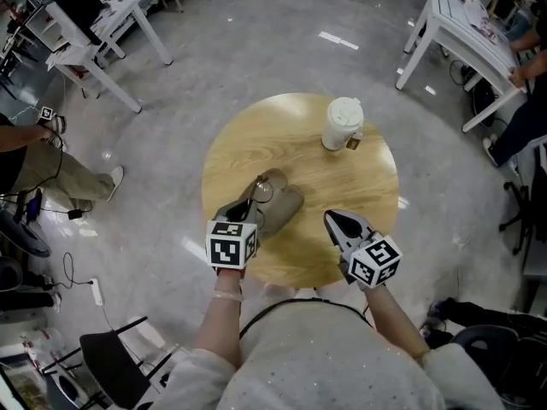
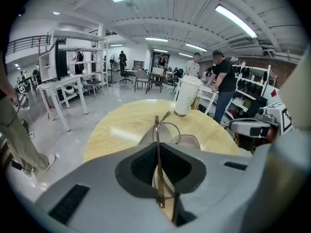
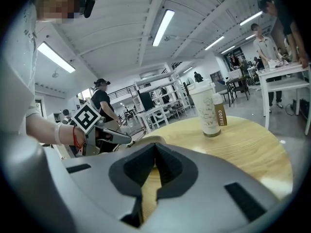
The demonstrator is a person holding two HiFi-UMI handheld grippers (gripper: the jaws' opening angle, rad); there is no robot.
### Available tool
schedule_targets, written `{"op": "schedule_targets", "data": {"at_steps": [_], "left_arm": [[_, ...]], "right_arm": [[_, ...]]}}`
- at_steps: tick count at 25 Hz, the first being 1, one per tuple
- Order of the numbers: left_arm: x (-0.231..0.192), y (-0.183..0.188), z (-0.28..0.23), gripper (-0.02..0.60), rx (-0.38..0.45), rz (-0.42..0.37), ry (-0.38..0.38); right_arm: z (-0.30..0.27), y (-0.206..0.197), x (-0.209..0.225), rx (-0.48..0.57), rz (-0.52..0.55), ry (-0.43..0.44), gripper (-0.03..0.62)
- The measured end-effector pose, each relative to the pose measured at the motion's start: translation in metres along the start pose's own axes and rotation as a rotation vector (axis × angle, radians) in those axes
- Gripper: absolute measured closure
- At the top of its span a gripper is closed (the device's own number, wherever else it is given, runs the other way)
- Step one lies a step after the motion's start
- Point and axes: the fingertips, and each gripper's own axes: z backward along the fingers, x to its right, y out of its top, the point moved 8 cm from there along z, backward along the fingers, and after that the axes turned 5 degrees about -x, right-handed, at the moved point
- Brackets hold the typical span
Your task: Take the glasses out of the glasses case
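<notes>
The left gripper [image 1: 246,207] is pointing forward and slightly to the right, with its marker cube nearest the body. In the left gripper view its jaws are pressing together on the thin frame of the glasses [image 2: 157,130], which is standing edge-on in the gap and sticking out past the tips. The left forearm [image 1: 219,331] is reaching straight out behind it, bare, with a band round the wrist [image 1: 227,295]. The right gripper [image 1: 335,222] is hovering just to the right of the left one, angling forward and leftward. Its jaws are meeting at the tips with nothing between them. The right forearm [image 1: 395,314] is slanting back toward the body.
</notes>
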Motion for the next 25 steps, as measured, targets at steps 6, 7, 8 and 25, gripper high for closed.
{"op": "schedule_targets", "data": {"at_steps": [6,7,8,25], "left_arm": [[0.000,-0.005,0.018,0.565,0.049,0.024,0.023],[0.000,-0.006,0.022,0.565,0.058,0.028,0.028],[0.000,-0.006,0.025,0.565,0.068,0.032,0.032],[-0.010,-0.026,0.079,0.564,0.231,0.090,0.126]], "right_arm": [[0.004,0.006,0.001,0.017,0.008,0.003,0.588],[0.004,0.007,0.001,0.021,0.010,0.005,0.588],[0.005,0.008,0.001,0.024,0.013,0.007,0.588],[0.014,0.032,-0.007,0.087,0.096,0.003,0.588]]}}
